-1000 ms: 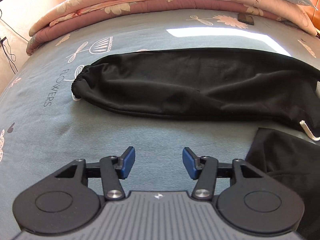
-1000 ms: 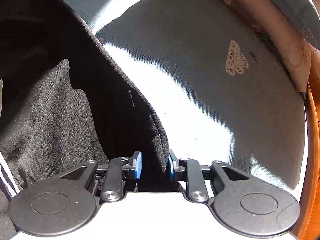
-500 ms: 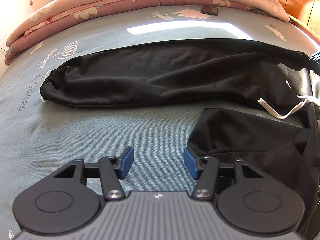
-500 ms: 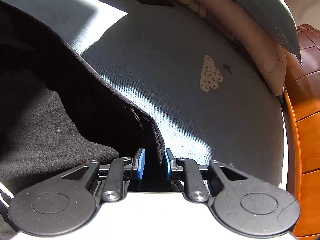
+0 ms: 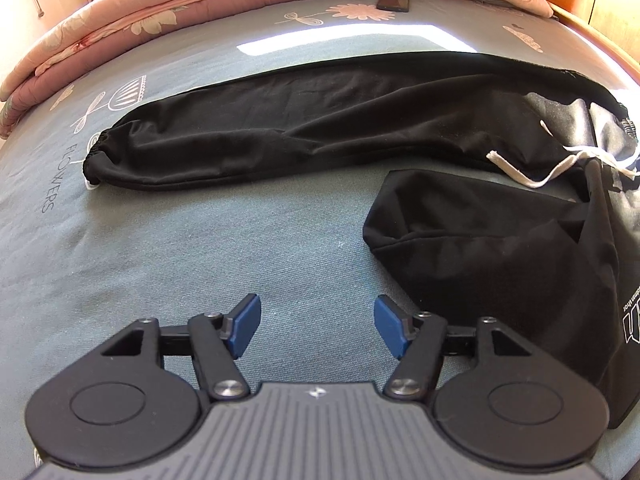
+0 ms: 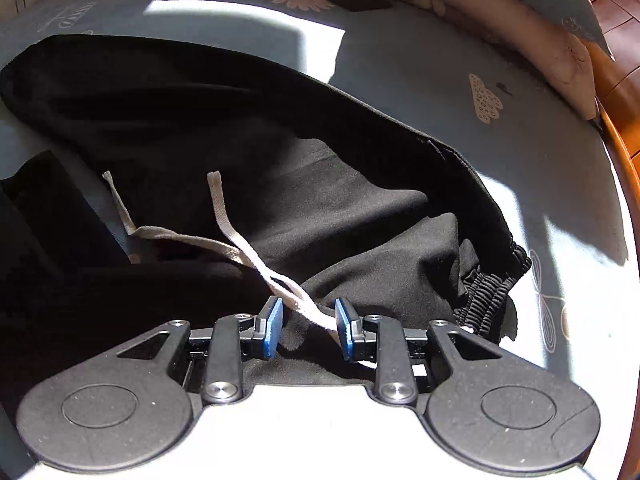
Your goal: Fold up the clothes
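Observation:
Black trousers [image 5: 320, 128] lie on the grey-blue bed sheet [image 5: 160, 260], one leg stretched to the left with its elastic cuff [image 5: 94, 160]. The other leg [image 5: 500, 248] is bunched at the right. A white drawstring [image 5: 532, 176] trails over them. My left gripper [image 5: 316, 328] hovers open over bare sheet, just left of the bunched leg. In the right wrist view the trousers [image 6: 320, 200] spread ahead, with the ribbed waistband [image 6: 492, 284] at the right. My right gripper [image 6: 308, 324] stands narrowly open, with black cloth and the drawstring [image 6: 232, 220] lying between its fingers.
A folded pink floral quilt [image 5: 160, 16] runs along the far side of the bed. A dark phone [image 5: 394, 2] lies near it. A wooden bed frame [image 6: 628, 160] edges the right side, with a pillow [image 6: 520, 20] beside it. Sunlit patches cross the sheet.
The right gripper's fingers have spread slightly and the waistband now rests on the sheet. The left wrist view has swung right, bringing the bunched leg and drawstring into sight.

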Action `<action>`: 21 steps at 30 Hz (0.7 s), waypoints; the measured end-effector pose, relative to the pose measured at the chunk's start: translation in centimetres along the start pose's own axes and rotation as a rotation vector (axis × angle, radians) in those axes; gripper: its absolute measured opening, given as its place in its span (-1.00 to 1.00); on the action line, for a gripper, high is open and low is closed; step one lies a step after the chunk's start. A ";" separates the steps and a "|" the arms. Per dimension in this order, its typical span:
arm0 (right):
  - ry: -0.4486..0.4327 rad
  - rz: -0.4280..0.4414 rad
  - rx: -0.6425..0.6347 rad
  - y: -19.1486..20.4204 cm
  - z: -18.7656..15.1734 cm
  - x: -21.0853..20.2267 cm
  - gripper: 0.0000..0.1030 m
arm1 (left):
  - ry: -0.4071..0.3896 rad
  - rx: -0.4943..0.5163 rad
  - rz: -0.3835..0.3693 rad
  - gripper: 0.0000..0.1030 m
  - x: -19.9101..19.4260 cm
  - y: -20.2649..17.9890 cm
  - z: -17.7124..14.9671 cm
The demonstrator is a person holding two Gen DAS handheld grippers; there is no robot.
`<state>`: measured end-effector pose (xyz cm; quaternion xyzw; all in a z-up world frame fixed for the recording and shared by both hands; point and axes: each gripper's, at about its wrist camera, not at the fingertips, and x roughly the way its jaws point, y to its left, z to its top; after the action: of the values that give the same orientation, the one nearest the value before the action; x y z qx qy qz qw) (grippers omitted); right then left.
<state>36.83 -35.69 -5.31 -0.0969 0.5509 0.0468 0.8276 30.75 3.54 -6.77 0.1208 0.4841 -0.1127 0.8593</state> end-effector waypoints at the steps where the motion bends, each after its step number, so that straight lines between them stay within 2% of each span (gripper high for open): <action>1: 0.017 0.017 0.018 0.8 -1.1 -0.2 -0.36 | 0.006 -0.001 -0.001 0.25 0.0 -0.1 -0.2; 7: 0.056 0.141 0.055 7.1 -5.3 -2.0 -0.36 | 0.049 -0.072 -0.002 0.25 0.3 -0.5 -1.1; 10: 0.066 0.222 0.042 11.3 -5.7 -2.7 -0.36 | 0.069 -0.101 -0.016 0.25 0.4 -0.5 -1.5; 14: 0.032 0.306 0.081 15.9 -4.9 -3.3 -0.28 | 0.084 -0.125 -0.001 0.25 0.0 0.0 -2.0; 18: -0.024 0.305 0.000 20.3 -3.9 -3.6 -0.27 | 0.073 -0.146 0.037 0.25 -0.9 1.4 -2.5; 21: -0.081 0.252 -0.088 23.2 -3.0 -3.6 -0.20 | 0.075 -0.170 0.073 0.25 -1.1 2.4 -3.1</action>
<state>28.43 -13.58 -5.64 -0.0612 0.5223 0.1783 0.8316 28.43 6.91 -7.13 0.0693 0.5189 -0.0354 0.8513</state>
